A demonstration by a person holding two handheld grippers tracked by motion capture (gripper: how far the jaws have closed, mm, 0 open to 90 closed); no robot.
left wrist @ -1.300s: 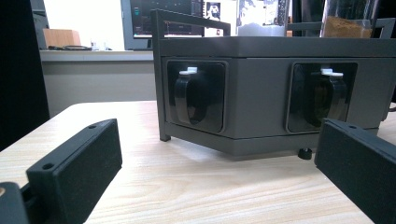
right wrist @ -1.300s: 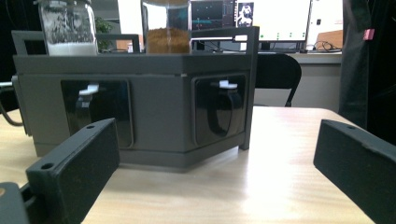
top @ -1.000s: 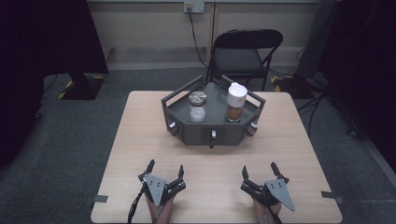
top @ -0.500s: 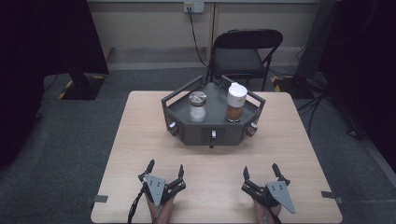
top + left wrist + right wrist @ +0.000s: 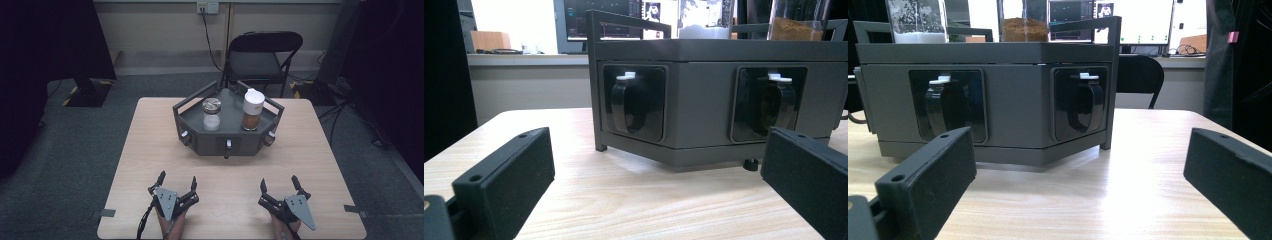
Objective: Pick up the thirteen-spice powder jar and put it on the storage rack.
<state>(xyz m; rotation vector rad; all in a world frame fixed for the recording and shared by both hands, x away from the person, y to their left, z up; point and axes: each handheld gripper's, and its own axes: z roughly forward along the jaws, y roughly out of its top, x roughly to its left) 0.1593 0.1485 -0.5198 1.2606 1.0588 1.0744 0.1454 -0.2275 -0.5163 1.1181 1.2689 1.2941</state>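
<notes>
A dark grey six-sided rack (image 5: 200,142) stands at the middle of the wooden table (image 5: 150,150), with round knobs (image 5: 626,100) set in its side faces. On its top sit a clear jar with a metal lid and white contents (image 5: 211,114) and a taller white-capped jar of brown powder (image 5: 253,110). My left gripper (image 5: 177,180) rests near the front edge, left of centre, open and empty. My right gripper (image 5: 279,184) rests right of centre, also open and empty. Both point at the rack, well short of it. The jaws frame the rack's front faces (image 5: 1018,100) in each gripper view.
A black folding chair (image 5: 260,57) stands behind the table. A dark stand base (image 5: 87,92) sits on the floor at the back left, cables (image 5: 340,107) at the right. Bare wood lies between the grippers and the rack.
</notes>
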